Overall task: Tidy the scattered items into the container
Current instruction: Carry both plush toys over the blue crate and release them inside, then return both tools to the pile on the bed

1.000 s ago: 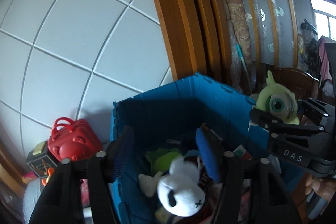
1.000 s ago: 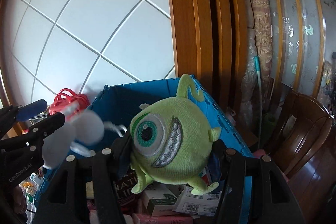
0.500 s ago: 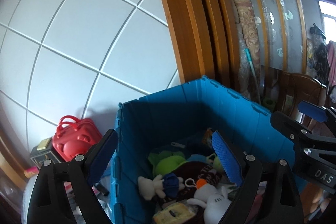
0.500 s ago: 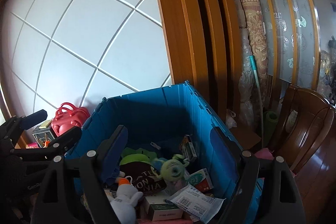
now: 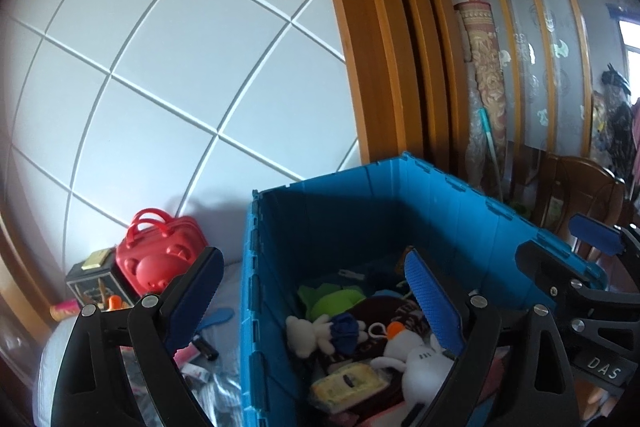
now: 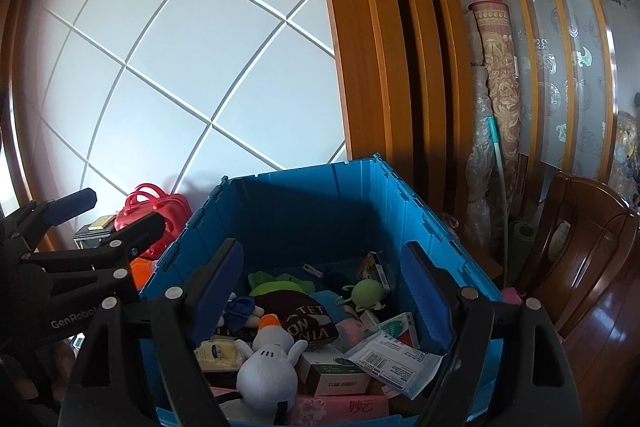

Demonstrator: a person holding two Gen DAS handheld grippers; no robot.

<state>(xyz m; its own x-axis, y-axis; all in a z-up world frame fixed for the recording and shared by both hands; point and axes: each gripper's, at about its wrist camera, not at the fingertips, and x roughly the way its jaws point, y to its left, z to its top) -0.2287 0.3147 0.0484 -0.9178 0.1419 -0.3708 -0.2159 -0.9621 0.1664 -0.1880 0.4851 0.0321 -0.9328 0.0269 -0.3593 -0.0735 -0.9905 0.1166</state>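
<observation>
Green plush (image 6: 367,291) and white plush (image 6: 267,371) dropped into blue bin (image 6: 304,205); both grippers' jaws wide, empty.

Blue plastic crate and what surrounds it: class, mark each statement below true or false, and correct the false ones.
1. The blue plastic crate holds a white plush toy. True.
2. The right gripper grips a green one-eyed plush toy. False: nothing is between its fingers; the green one-eyed plush toy lies in the crate.
3. A red plastic handbag-shaped case stands outside the crate, by the white tiled wall. True.
4. The crate is empty. False: it holds toys, boxes and packets.
5. The left gripper is open and holds nothing. True.
</observation>
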